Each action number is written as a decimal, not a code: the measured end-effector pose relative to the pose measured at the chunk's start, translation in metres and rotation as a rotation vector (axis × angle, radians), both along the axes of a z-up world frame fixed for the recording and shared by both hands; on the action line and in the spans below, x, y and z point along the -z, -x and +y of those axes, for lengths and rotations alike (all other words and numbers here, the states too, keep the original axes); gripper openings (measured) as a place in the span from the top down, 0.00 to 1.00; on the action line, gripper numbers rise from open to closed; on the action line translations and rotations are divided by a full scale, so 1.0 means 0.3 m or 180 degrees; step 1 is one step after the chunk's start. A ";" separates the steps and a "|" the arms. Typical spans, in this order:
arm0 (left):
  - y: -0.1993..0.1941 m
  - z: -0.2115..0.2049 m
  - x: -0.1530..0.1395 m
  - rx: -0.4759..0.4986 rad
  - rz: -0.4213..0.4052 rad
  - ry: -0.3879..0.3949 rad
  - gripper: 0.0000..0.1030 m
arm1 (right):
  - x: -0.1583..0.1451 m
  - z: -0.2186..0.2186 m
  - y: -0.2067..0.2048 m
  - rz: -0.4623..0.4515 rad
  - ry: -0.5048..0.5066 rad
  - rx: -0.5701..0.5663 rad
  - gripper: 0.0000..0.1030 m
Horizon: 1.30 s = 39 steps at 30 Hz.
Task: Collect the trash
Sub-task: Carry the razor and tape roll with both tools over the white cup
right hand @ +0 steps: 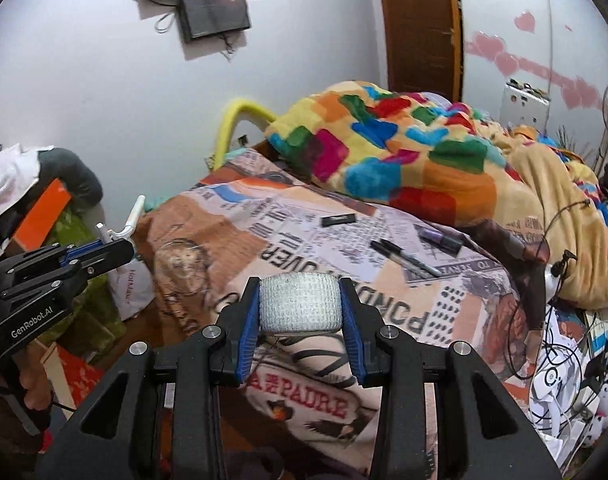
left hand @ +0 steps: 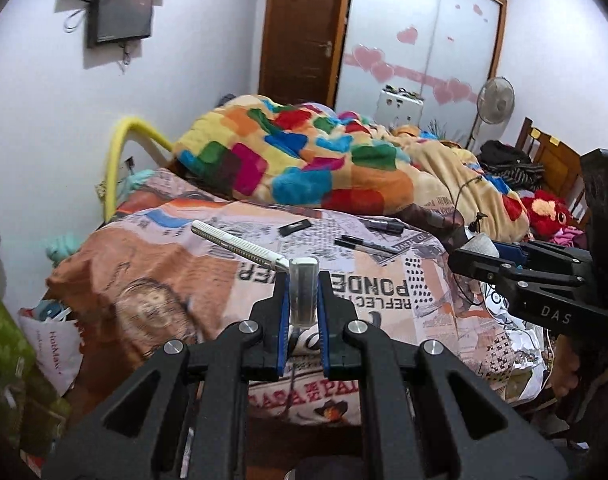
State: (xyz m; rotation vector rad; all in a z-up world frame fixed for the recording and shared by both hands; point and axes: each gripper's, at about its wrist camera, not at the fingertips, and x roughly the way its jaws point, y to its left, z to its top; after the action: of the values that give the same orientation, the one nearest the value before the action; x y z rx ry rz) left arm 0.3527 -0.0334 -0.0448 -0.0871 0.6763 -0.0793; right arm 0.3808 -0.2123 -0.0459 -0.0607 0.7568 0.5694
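Open printed bedspread [right hand: 239, 248] straight ahead w/ only a black marker [right hand: 404, 258], small black bar [right hand: 338, 220] & purple tube [right hand: 442, 240] lying mid-bed; heaped colourful blanket [right hand: 404, 156] blocks beyond.

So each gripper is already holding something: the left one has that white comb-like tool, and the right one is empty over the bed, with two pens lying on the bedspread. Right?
Not quite. The right gripper is not empty: the right wrist view shows it shut on a white roll. The rest holds: the left gripper grips the white comb-like tool, and pens lie on the bedspread.
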 end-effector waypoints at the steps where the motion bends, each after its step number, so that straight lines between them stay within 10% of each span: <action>1: 0.028 0.019 -0.007 -0.0030 -0.0017 0.0000 0.89 | -0.004 0.019 0.019 -0.0010 0.0002 -0.0033 0.67; 18: 0.423 0.360 0.021 -0.0596 -0.0009 -0.0054 0.89 | 0.007 0.379 0.293 -0.0030 0.0145 -0.0714 0.67; 39: 0.684 0.721 0.464 -0.1433 0.0895 0.0442 0.89 | 0.329 0.869 0.444 0.0654 0.0591 -0.1404 0.67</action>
State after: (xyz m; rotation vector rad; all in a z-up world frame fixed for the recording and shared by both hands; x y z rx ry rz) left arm 0.1474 0.1829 -0.1841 -0.3870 0.9168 0.3248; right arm 0.2476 0.0485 -0.1445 -0.3515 1.0040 0.9326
